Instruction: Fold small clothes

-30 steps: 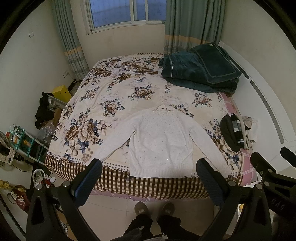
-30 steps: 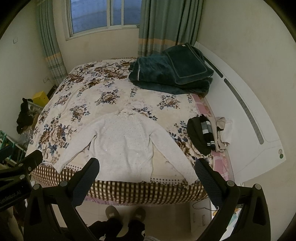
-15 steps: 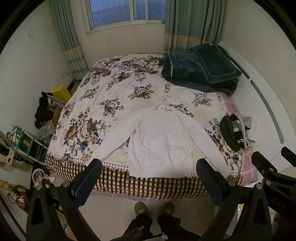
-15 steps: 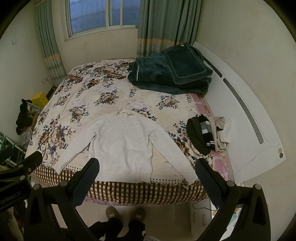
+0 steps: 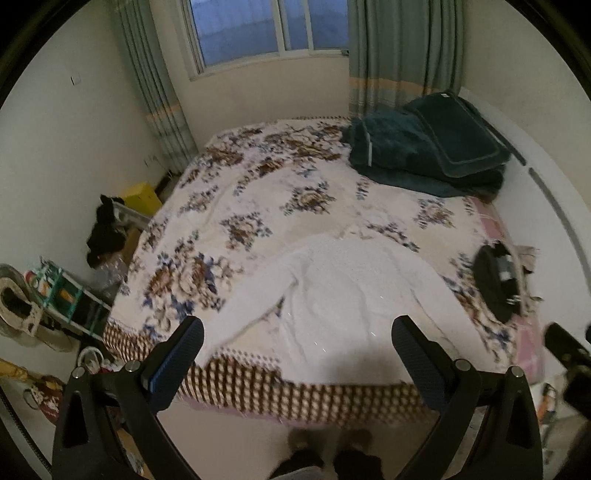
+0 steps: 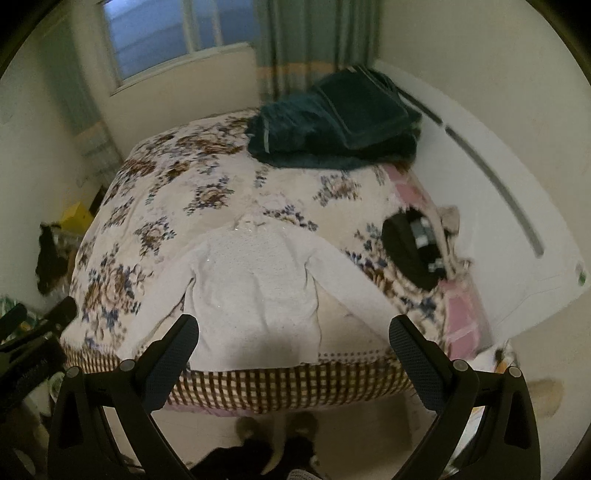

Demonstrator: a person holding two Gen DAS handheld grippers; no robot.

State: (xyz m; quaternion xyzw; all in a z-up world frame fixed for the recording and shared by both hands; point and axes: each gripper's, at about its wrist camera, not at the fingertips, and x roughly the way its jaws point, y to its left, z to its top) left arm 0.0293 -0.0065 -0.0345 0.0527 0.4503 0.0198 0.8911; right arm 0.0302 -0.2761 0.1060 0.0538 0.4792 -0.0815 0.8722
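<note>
A wide bed (image 5: 258, 192) fills most of the room, covered in a cream spread with brown and blue flowers and a brown checked border along the near edge. At its far right corner sits a heap of dark teal blankets (image 5: 424, 155), folded thickly and stacked against the white headboard (image 6: 498, 206). Nearer the foot lies the white sweater (image 5: 347, 291), spread flat on its back with both sleeves angled outward and its hem almost at the checked border; the collar points toward the window (image 5: 273, 29). Just off its right sleeve, at the bed's right edge, is a small dark pile of clothes (image 6: 413, 251). The left gripper (image 5: 295, 365) hangs above the foot of the bed with its jaws spread wide and nothing between them. The right gripper (image 6: 293, 363) is likewise wide apart and empty, clear of the fabric. Below, the person's slippered feet (image 6: 277, 424) stand on the tiled floor.
</note>
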